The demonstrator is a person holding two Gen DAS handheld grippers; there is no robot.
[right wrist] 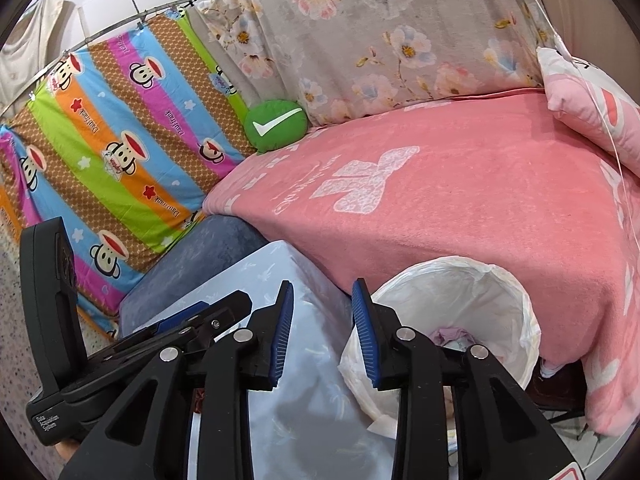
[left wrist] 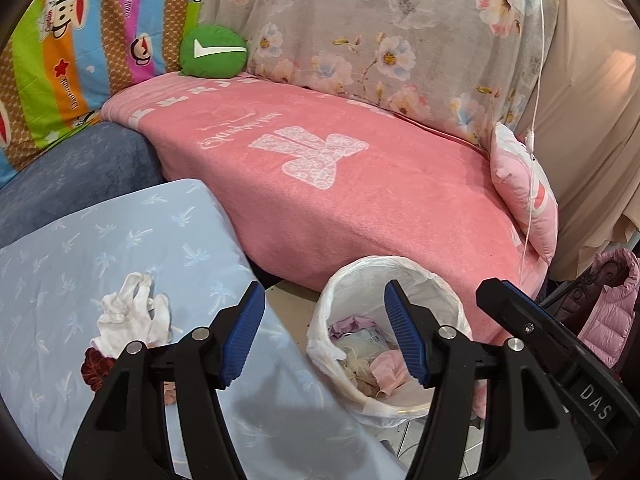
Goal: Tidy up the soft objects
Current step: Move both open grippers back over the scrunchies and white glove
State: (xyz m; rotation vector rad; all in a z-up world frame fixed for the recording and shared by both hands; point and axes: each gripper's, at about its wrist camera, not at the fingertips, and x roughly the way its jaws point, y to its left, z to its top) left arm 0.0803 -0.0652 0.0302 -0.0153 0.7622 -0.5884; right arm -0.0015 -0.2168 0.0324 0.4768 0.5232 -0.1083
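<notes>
Left hand-held gripper (left wrist: 324,332) spread wide, nothing btwn its blue pads (left wrist: 244,336), hovering over gap btwn blue pillow (left wrist: 120,232) and bin (left wrist: 384,340). Right hand-held gripper (right wrist: 322,332) also spread, narrower gap, empty, above same spot; its black body shows at right edge of left wrist view.

White cloth (left wrist: 132,316) lies crumpled on pillow, just left of left pad, w/ a dark red piece (left wrist: 94,368) touching its lower edge. Pillow is pale blue w/ palm print, resting partly on a dark blue cushion (left wrist: 80,176).

Bin is round, lined w/ white bag, standing on floor against front edge of pink blanket (left wrist: 360,200). Inside: pink and lilac fabric scraps (left wrist: 384,372), mixed up, can't tell how many.

Farther back on blanket: green round cushion (left wrist: 212,52) w/ white tick at back left corner, touching floral sheet (left wrist: 380,32) behind. Small pink pillow (left wrist: 524,192) leans at right edge. Striped monkey-print sheet (right wrist: 120,152) hangs at far left. Pink puffer jacket (left wrist: 608,308) at right, beside blanket.
</notes>
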